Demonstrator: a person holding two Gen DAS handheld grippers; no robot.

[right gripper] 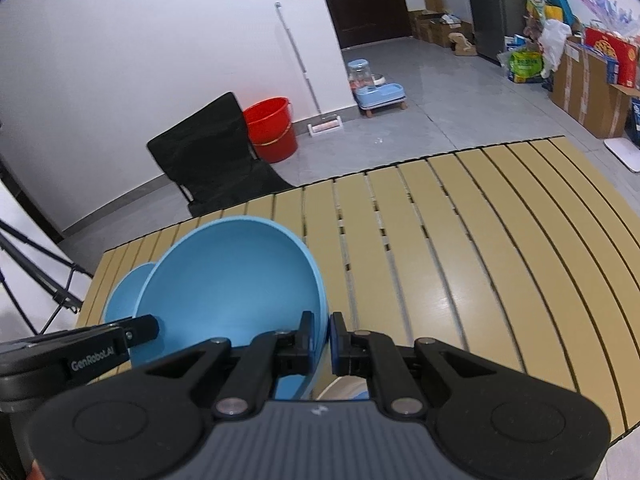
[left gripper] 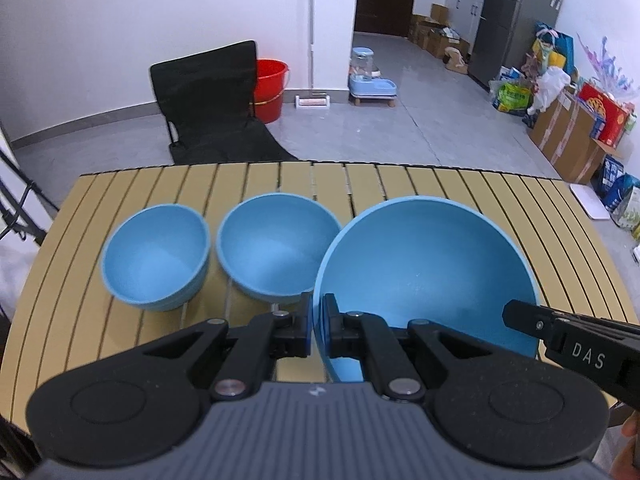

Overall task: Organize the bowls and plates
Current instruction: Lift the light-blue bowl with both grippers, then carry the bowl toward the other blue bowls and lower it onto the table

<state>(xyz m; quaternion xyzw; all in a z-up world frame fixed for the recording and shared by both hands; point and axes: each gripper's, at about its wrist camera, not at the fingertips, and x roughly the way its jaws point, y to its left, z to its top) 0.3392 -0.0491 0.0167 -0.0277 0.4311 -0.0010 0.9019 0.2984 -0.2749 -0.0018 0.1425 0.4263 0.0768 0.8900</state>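
My left gripper and right gripper angled down, fingers clenched on large blue bowl rims, lifted over bench, two small bowls empty left.

Large bowl: light blue, matte, plain inside, lifted clear of the table and tilted so its opening faced the viewer, its near rim clamped on the left side and on the right, one rim point at each. Two small bowls and: same light blue, empty, upright on the slatted tan table, side by side and almost touching, just left of the large bowl. A pale, rounded dish edge showed below the large bowl's right rim; its kind could not be told.
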